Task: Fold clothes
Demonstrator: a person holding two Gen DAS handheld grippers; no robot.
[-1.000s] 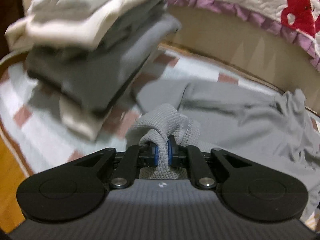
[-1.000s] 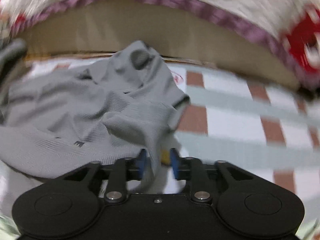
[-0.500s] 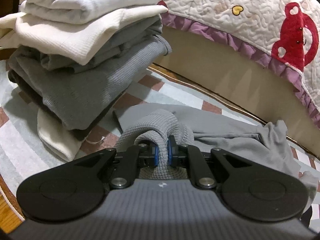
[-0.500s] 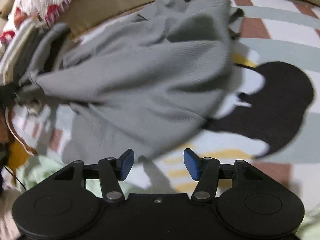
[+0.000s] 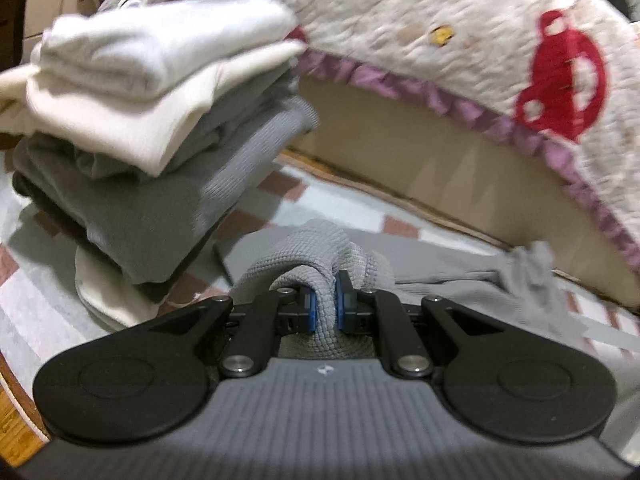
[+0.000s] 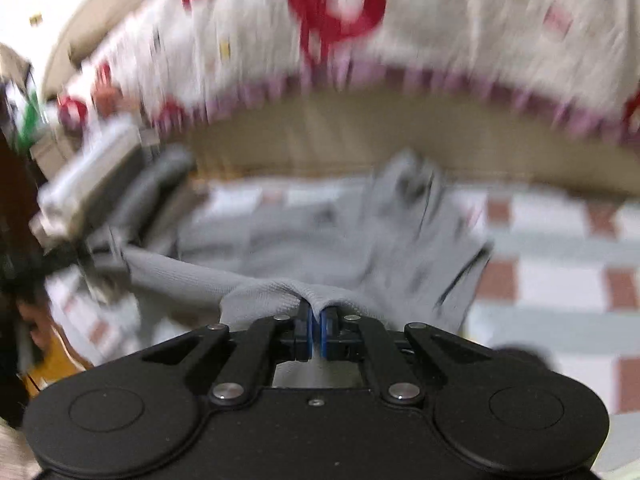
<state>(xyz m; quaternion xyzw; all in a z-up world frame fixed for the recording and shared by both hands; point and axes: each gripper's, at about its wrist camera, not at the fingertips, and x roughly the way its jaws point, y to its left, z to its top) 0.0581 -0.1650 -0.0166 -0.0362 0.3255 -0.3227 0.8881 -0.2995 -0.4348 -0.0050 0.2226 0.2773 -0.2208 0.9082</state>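
Checked floor mat point(image 5: 256, 216) in pale grey-green, white and brick-red squares, spread over the floor in front of a bed. Strip of orange wooden floor point(image 5: 12, 408) past the mat's edge on the near side, away from the bed. Tan bed base point(image 5: 400, 148) rising at the far edge of the mat, overhung by a cream quilt point(image 5: 400, 20) with red motifs and a purple ruffled hem. Pale drawer unit point(image 5: 52, 0) beside the bed's end. Stack of folded clothes point(image 5: 152, 120), white and cream on top, greys beneath, standing on the mat close against the bed. Grey knit garment point(image 6: 340, 240) lying rumpled on the mat just beside the stack and near the bed base. Left gripper point(image 5: 324, 312) pinching a bunched waffle-knit fold of the garment. Right gripper point(image 6: 314, 334) pressed together on another thin fold of it, cloth drawn taut. Right view blurred.
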